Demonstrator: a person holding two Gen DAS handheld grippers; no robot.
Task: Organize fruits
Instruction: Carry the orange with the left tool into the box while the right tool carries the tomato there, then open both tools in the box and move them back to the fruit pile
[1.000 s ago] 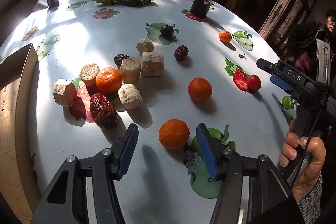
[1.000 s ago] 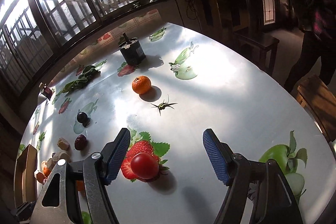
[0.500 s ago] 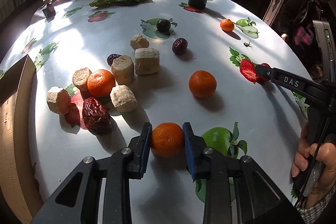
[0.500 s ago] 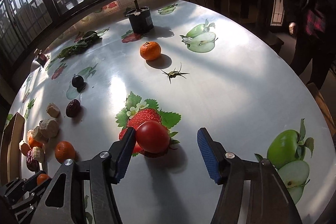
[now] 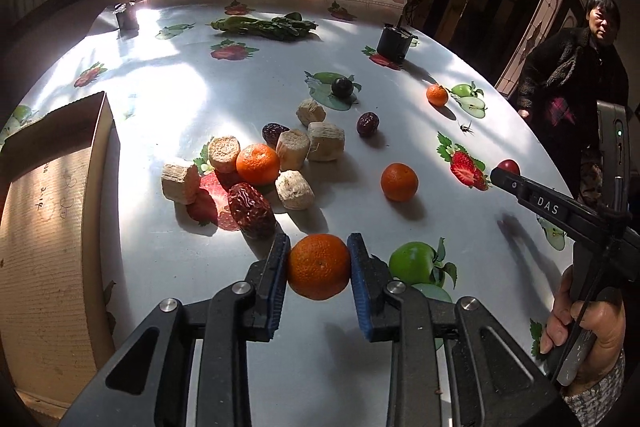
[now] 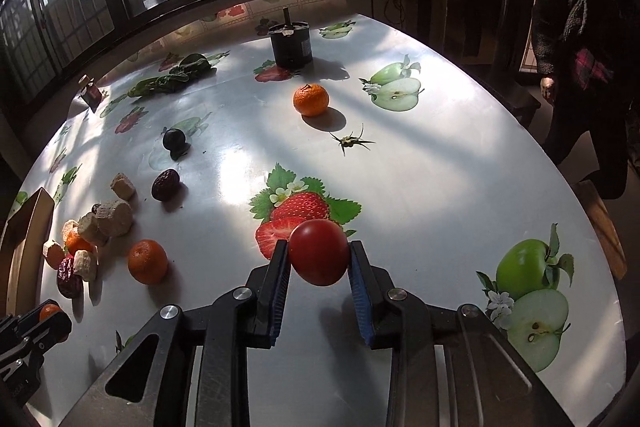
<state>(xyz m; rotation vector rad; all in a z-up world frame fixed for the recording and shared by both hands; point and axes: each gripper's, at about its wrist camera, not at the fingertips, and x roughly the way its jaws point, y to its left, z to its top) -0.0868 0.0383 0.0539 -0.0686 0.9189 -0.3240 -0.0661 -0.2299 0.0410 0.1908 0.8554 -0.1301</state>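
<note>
My left gripper (image 5: 319, 259) is shut on a mandarin (image 5: 319, 266) and holds it above the white fruit-print tablecloth (image 5: 168, 95). My right gripper (image 6: 319, 259) is shut on a red tomato (image 6: 319, 257), lifted over a printed strawberry (image 6: 298, 209). Other mandarins lie loose: one mid-table (image 5: 399, 182), one in the pile (image 5: 257, 164), one far right (image 5: 437, 95). Red dates (image 5: 251, 209) (image 5: 367, 124), a dark plum (image 5: 342, 87) and several beige cut chunks (image 5: 294, 147) lie around the pile.
A wooden box (image 5: 48, 227) stands at the table's left edge. Leafy greens (image 5: 264, 26), a black can (image 5: 394, 41) and a small dark bottle (image 5: 126, 15) stand at the back. A calyx scrap (image 6: 352, 142) lies mid-table. A person (image 5: 572, 79) stands at the right.
Both grippers closed on their fruit: the left on the near mandarin, the right on the tomato. Both fruits now sit raised between the pads.
</note>
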